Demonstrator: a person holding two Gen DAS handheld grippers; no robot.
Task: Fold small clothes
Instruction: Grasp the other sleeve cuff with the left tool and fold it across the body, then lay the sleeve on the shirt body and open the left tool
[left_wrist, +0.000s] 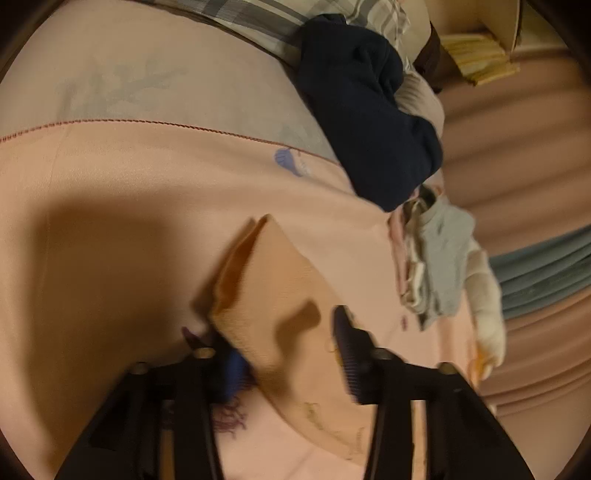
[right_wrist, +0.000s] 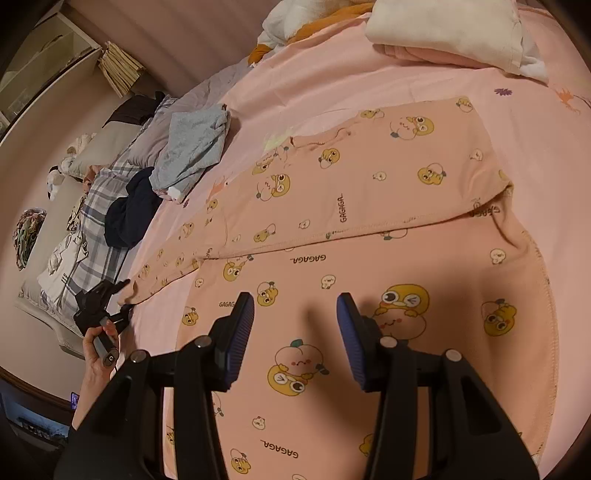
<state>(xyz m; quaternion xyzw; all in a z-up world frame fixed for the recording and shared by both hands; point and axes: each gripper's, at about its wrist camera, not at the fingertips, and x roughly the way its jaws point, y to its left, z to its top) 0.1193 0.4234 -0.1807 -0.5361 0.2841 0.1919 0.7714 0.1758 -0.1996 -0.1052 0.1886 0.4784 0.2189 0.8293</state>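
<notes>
Bare sheet (right_wrist: 424, 85) beyond pajama top (right_wrist: 369, 177), grey pile (right_wrist: 195, 147) left

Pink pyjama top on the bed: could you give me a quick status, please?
Left gripper closed on sleeve cuff. Right gripper open, hovering over pink pyjama top. Grey folded garment lies clear.

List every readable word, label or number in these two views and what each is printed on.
"GAGAGA." – printed repeatedly, at varied angles, on the pink cotton pyjama garment with yellow cartoon characters spread on the bed.
Dark print on the white cloth over the plaid bedding: too small to read.
Faint markings on the pink sleeve end in the left wrist view: blurred, unreadable.
No other text is legible.
</notes>
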